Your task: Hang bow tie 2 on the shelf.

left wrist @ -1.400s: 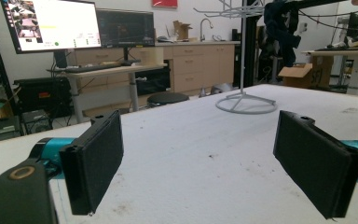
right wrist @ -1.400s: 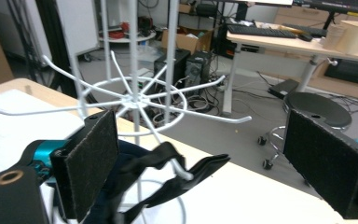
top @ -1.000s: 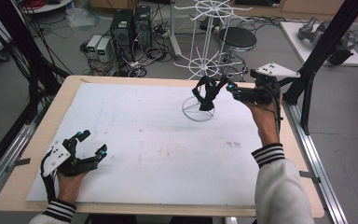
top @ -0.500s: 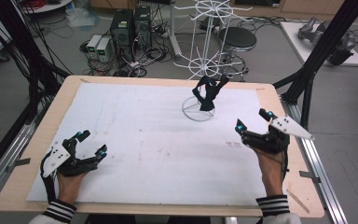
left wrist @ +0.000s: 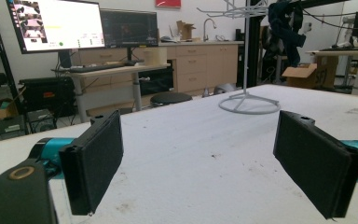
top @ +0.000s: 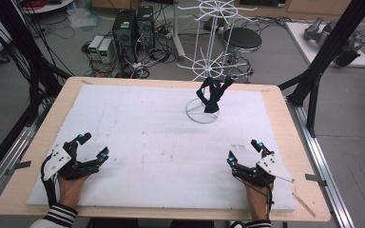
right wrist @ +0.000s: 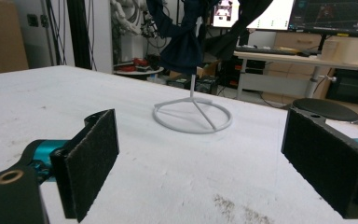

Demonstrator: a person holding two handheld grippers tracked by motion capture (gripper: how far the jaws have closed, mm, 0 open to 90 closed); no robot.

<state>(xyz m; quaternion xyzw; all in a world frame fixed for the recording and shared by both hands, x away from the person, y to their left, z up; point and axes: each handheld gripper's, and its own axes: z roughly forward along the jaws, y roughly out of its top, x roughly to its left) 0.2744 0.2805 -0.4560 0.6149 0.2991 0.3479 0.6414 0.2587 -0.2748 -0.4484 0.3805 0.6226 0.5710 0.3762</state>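
Note:
A white wire rack (top: 208, 52) stands on a ring base (top: 202, 113) at the back of the table, with a dark cloth (top: 214, 94) hanging from it. In the right gripper view the dark cloth (right wrist: 182, 39) hangs above the ring base (right wrist: 192, 116). In the left gripper view the rack's ring base (left wrist: 249, 103) lies far ahead, the cloth (left wrist: 284, 23) high on it. My left gripper (top: 91, 147) rests open near the front left corner, nothing between its pads (left wrist: 93, 161). My right gripper (top: 244, 151) rests open near the front right, its pads (right wrist: 87, 161) wide apart and bare.
A white foam sheet (top: 147, 137) covers the wooden table (top: 275, 102). A small wooden stick (top: 304, 202) lies by the front right edge. Black frame posts (top: 321, 61) stand at the right, computers and cables (top: 128, 33) on the floor behind.
My right gripper has left the cloth hanging on the rack and pulled back to the front right of the table, open. The left gripper has not moved.

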